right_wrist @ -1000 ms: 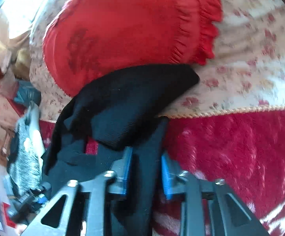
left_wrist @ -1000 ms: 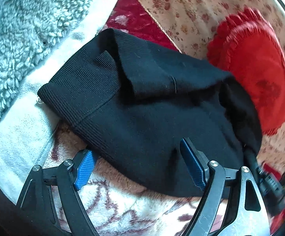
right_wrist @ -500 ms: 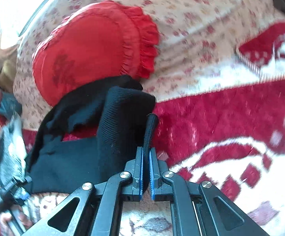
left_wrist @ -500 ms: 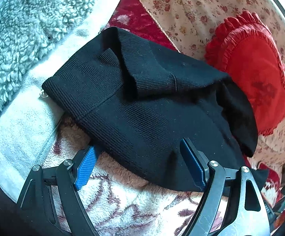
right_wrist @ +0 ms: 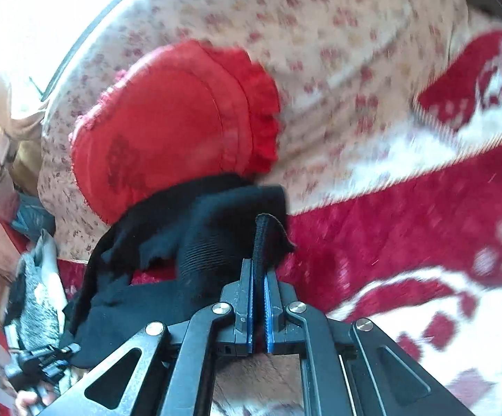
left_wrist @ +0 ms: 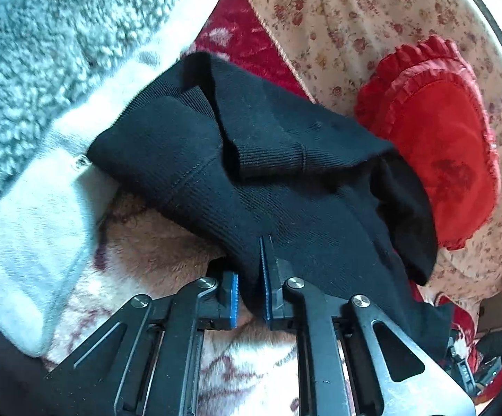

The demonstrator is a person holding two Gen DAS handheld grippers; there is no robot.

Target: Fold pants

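The black knit pants [left_wrist: 258, 159] lie bunched on a red and white patterned blanket [left_wrist: 251, 371], folded over themselves. My left gripper [left_wrist: 251, 274] is shut on the near edge of the pants, with cloth pinched between its blue pads. In the right wrist view my right gripper [right_wrist: 258, 274] is shut on another edge of the pants [right_wrist: 195, 239], which stands up as a thin ridge between the pads. The rest of the cloth hangs to the left of it.
A red frilled cushion [left_wrist: 438, 145] leans on a floral sofa back [left_wrist: 337, 17]; it also shows in the right wrist view [right_wrist: 178, 131]. A grey-white fleece blanket [left_wrist: 43, 86] lies left of the pants. Clutter sits at the left edge of the right wrist view [right_wrist: 29, 294].
My left gripper has closed on the near edge of the pants. My right gripper closed on its edge earlier and has lifted and pulled it back from the cushion.
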